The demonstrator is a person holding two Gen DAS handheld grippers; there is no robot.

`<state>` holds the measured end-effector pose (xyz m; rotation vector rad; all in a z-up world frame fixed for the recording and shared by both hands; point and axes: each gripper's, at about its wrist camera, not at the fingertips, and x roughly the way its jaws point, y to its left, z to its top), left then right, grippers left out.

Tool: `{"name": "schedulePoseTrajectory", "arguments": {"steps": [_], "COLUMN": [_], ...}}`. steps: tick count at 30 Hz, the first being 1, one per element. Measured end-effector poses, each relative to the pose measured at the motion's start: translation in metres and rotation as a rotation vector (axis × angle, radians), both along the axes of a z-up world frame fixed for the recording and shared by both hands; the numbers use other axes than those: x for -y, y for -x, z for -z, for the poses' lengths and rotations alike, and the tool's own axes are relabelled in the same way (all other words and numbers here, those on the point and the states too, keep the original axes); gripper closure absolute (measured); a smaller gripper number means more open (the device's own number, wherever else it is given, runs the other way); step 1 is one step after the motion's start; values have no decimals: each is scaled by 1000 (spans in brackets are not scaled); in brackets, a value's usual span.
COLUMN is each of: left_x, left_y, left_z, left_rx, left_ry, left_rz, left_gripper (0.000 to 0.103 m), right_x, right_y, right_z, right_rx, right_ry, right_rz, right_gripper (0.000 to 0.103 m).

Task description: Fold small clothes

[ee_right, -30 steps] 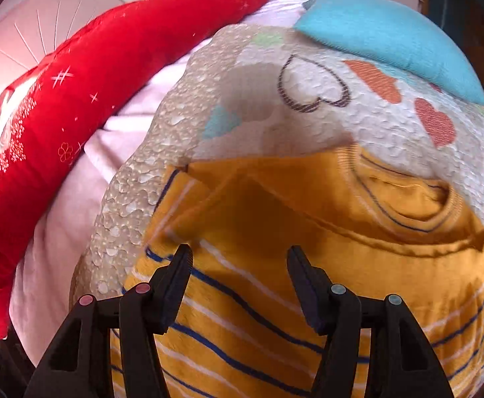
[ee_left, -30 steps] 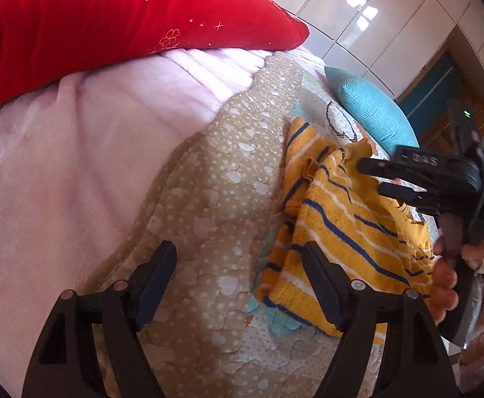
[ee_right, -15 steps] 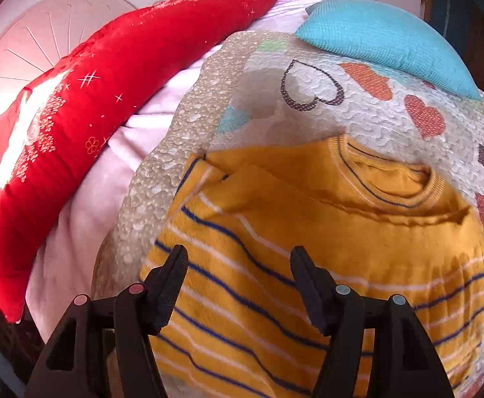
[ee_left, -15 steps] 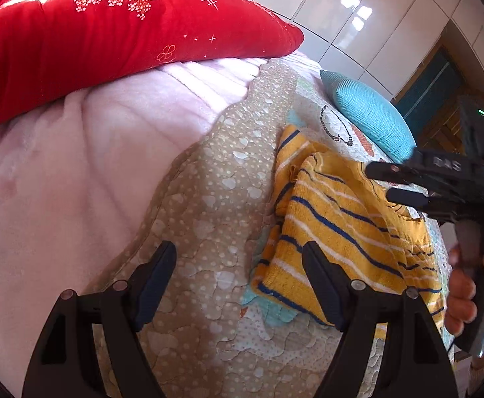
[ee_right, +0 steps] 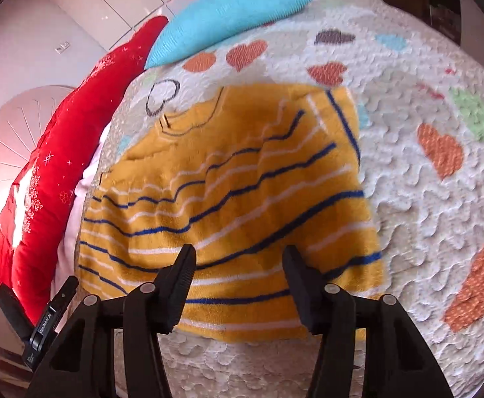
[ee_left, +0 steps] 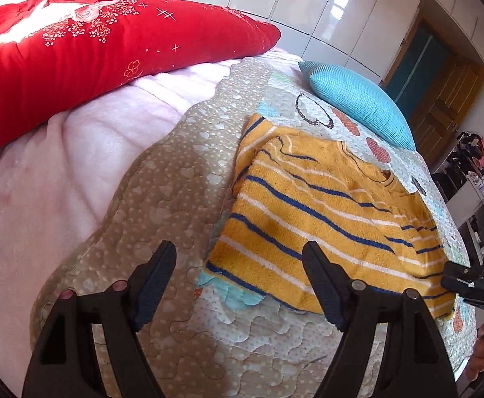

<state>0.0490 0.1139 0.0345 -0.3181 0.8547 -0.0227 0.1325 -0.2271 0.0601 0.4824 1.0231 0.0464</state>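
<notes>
A small yellow sweater (ee_left: 311, 212) with blue and white stripes lies folded flat on the quilted bedspread (ee_left: 162, 185). It also shows in the right wrist view (ee_right: 228, 179). My left gripper (ee_left: 240, 262) is open and empty, above the quilt near the sweater's lower left corner. My right gripper (ee_right: 238, 262) is open and empty, above the sweater's near hem. The right gripper's fingers (ee_left: 457, 280) show at the right edge of the left wrist view, beside the sweater's right corner.
A red pillow (ee_left: 86, 53) lies at the back left on a pink blanket (ee_left: 59, 172). A blue cushion (ee_left: 358, 109) sits behind the sweater. The bed's right edge, a door and cluttered shelves (ee_left: 474, 165) are to the right.
Both grippers have pulled back and away from the sweater. The right gripper has swung down to the sweater's lower right edge. The sweater now lies flat.
</notes>
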Motion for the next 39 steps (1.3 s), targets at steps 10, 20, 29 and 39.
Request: {"name": "schedulePoseTrajectory", "arguments": {"steps": [10, 20, 29, 39], "left_x": [8, -4, 5, 3], "left_y": [3, 5, 7, 4], "left_z": [-2, -9, -11, -9], "left_rx": [16, 33, 45, 30], "left_ry": [-32, 27, -1, 1], "left_rz": [32, 21, 37, 38], "left_gripper": [26, 25, 25, 25], "right_x": [-110, -105, -76, -96], "right_y": [-5, 72, 100, 95], "right_z": [19, 27, 15, 30], "right_rx": [15, 55, 97, 78], "right_ry": [-32, 111, 92, 120], "right_rz": [-201, -177, -71, -91], "right_gripper": [37, 33, 30, 30]}}
